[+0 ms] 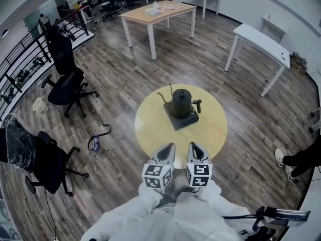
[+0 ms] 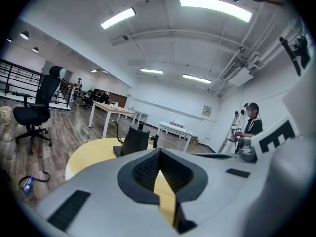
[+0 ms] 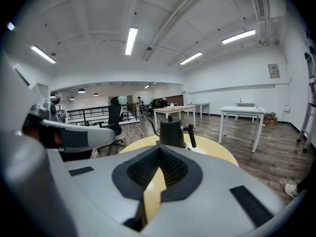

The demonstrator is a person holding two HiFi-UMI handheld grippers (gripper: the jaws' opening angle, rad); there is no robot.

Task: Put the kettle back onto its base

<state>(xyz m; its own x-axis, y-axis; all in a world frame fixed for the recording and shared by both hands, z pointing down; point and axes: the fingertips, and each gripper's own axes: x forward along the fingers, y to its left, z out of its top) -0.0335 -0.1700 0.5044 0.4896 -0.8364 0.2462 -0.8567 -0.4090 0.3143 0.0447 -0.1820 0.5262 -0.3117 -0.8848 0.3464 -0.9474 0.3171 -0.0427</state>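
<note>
A dark gooseneck kettle stands upright on its flat dark base, a little behind the middle of a round yellow table. My left gripper and right gripper hover side by side at the table's near edge, short of the kettle. Both are shut with nothing between the jaws. In the left gripper view the kettle shows just past the closed tips of the left gripper. The right gripper view has the kettle straight ahead of the closed right gripper.
Two black office chairs and a bottle with a strap are on the wood floor at the left. A wooden table and a white table stand behind. A person's shoe is at the right.
</note>
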